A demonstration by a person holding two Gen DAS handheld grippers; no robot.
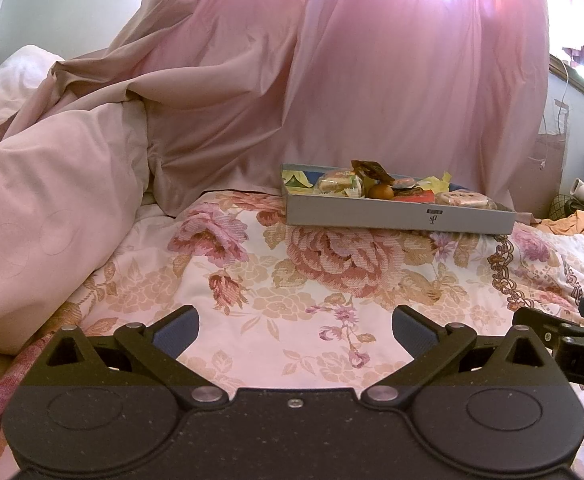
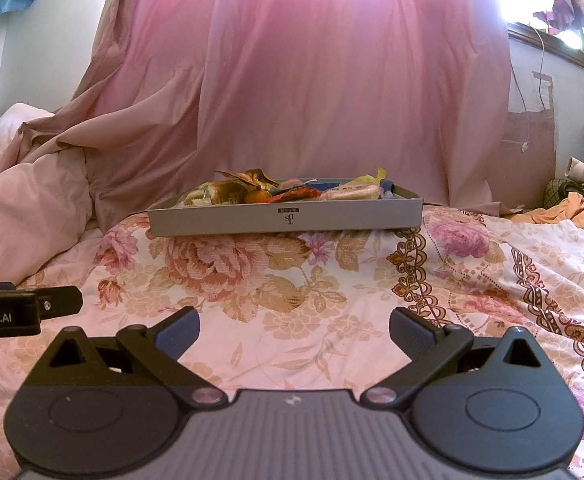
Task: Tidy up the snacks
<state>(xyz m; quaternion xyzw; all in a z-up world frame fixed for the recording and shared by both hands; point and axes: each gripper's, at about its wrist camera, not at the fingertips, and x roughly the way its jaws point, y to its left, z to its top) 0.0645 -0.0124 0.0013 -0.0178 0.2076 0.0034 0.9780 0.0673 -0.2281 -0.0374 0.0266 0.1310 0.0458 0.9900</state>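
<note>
left claw spread wide, right claw spread wide, both empty

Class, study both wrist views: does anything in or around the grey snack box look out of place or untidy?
Yes. Inside the grey box the snacks lie jumbled: a crumpled brown wrapper sticks up above the rim, and a small orange fruit sits among the packets. Nothing has spilled onto the floral bedspread. Both grippers are open and empty.

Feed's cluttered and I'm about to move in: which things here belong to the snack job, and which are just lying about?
Job:
grey tray on the floral bedspread
wrapped snacks in it
small orange fruit among them
left tool and right tool, both open, empty

Lying about:
pink duvet
pink curtain
orange cloth
</note>
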